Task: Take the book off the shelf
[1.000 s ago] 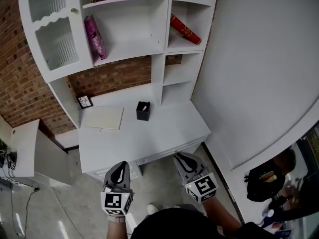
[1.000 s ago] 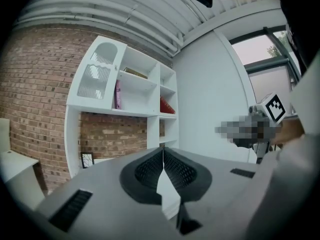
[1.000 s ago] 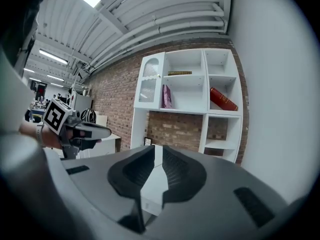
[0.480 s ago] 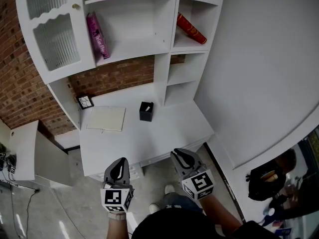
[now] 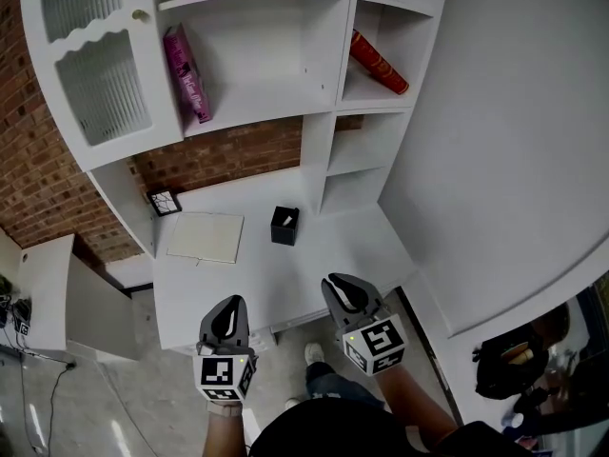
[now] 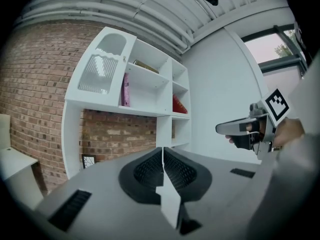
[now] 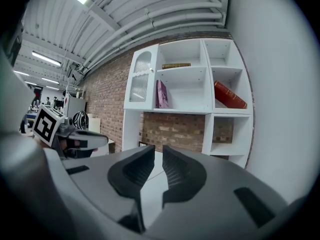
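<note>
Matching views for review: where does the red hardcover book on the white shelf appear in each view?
Head view: red hardcover book, top right of centre.
Left gripper view: book, just right of centre.
Right gripper view: book, centre right.
Shared landmark: pink book left of it.

Your head camera looks steeply down from above the desk (image 5: 314, 255). It takes in the left gripper (image 5: 227, 303) and right gripper (image 5: 336, 284) near the bottom edge and the shelf (image 5: 266, 55) at the top. Each gripper view sits close behind its own jaws and faces roughly level at the shelf from well back, the left one more from the side. All three views share the shelf, pink book (image 5: 186, 72) and red book (image 5: 379, 62). Each gripper view catches the other gripper at its edge.
</note>
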Demonstrator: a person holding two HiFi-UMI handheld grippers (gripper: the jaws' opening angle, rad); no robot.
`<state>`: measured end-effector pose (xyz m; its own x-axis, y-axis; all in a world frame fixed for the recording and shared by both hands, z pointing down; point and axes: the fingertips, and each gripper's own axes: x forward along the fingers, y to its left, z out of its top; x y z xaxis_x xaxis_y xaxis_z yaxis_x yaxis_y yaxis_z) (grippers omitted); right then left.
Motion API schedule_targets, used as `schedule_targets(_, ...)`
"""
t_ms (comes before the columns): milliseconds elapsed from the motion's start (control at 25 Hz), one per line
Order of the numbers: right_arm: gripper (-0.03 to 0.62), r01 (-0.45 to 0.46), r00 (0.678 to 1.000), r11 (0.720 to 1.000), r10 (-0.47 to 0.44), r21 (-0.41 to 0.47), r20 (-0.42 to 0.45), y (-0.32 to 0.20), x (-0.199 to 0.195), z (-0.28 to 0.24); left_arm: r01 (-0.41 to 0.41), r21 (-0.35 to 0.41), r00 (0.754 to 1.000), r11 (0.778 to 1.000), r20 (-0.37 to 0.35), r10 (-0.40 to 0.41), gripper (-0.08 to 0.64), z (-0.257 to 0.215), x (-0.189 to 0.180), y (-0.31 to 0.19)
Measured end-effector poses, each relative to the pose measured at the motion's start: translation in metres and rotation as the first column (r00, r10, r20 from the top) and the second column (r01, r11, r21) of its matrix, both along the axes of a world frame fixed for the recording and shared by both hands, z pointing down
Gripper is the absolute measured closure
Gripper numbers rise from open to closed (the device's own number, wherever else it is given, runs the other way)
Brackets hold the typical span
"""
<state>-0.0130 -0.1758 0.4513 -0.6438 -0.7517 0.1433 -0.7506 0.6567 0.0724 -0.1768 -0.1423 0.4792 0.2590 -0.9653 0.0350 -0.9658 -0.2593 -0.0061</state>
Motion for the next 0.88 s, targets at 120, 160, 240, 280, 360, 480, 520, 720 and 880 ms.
schedule_targets(120,0.537,0.011,1.000,1.000,-0.011,0.000,0.006,-0.026,-0.006,-0.003,0.022,0.007,1.000,1.000,0.008,-0.022,0.550,-0.007,-0.004,-0.025)
schedule_targets(160,0.537,0.018,1.000,1.000,-0.018,0.001,0.007,-0.035,-0.009,-0.005,0.026,0.006,1.000,1.000,0.006,-0.026,0.549,-0.009,-0.005,-0.034)
schedule_targets(240,0.537,0.032,0.999,0.999,-0.032,0.005,0.008,-0.052,-0.014,-0.010,0.038,0.007,0.999,0.999,0.006,-0.038,0.550,-0.012,-0.008,-0.053)
schedule_targets(280,0.537,0.038,0.999,0.999,-0.038,0.006,0.009,-0.061,-0.017,-0.012,0.043,0.008,0.999,0.999,0.004,-0.043,0.550,-0.014,-0.010,-0.062)
schedule_targets(360,0.537,0.051,0.999,0.999,-0.051,0.009,0.014,-0.078,-0.022,-0.017,0.057,0.017,0.998,0.998,0.005,-0.057,0.549,-0.020,-0.013,-0.079)
schedule_targets(480,0.537,0.070,0.997,0.997,-0.070,0.016,0.022,-0.101,-0.027,-0.023,0.084,0.044,0.996,0.995,0.009,-0.085,0.549,-0.031,-0.017,-0.105)
schedule_targets(520,0.537,0.077,0.997,0.997,-0.077,0.017,0.023,-0.109,-0.028,-0.025,0.094,0.052,0.995,0.994,0.009,-0.095,0.549,-0.035,-0.018,-0.113)
schedule_targets(720,0.537,0.104,0.994,0.994,-0.105,0.020,0.031,-0.144,-0.032,-0.034,0.141,0.064,0.990,0.988,-0.002,-0.142,0.549,-0.052,-0.027,-0.148)
schedule_targets(880,0.537,0.123,0.991,0.992,-0.124,0.021,0.044,-0.170,-0.032,-0.040,0.181,0.062,0.983,0.982,-0.001,-0.181,0.549,-0.065,-0.033,-0.174)
